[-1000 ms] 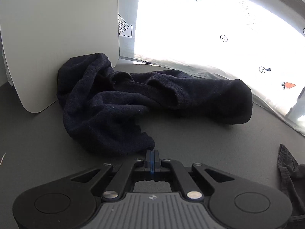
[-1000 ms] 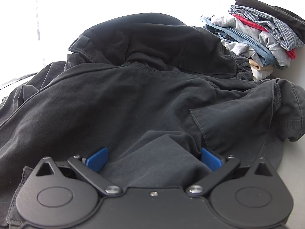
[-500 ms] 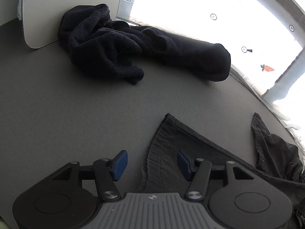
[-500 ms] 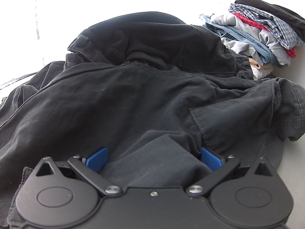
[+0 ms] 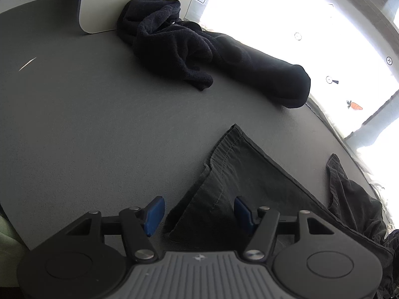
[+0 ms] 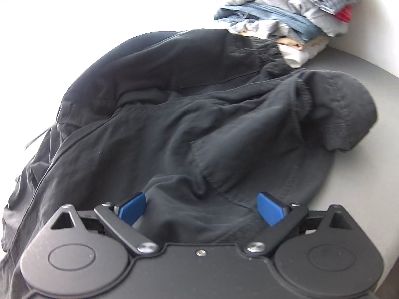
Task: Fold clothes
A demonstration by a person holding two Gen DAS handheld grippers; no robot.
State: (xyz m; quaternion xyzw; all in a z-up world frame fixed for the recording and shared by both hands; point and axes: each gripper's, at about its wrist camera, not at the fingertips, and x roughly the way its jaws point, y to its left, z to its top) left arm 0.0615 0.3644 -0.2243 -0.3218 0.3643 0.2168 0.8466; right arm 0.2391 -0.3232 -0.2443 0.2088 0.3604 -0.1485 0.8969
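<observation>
step: positioning on dark trousers (image 6: 174, 114) | left gripper (image 5: 197, 214) just spreading, straddling leg hem, unpinched | right gripper (image 6: 202, 209) spread, just narrowing, over cloth | next: pinch, fold

My right gripper (image 6: 201, 208) over the crumpled black trousers (image 6: 174, 114) on the grey table (image 6: 361, 174).

Its jaws have just been closing slightly yet I note they stand wide, blue pads (image 6: 270, 208) clear of the cloth, a bunched fold between them. A stack of folded clothes (image 6: 294, 15) sits beyond, touching the trousers' far edge. Picture is slightly blurred.
</observation>
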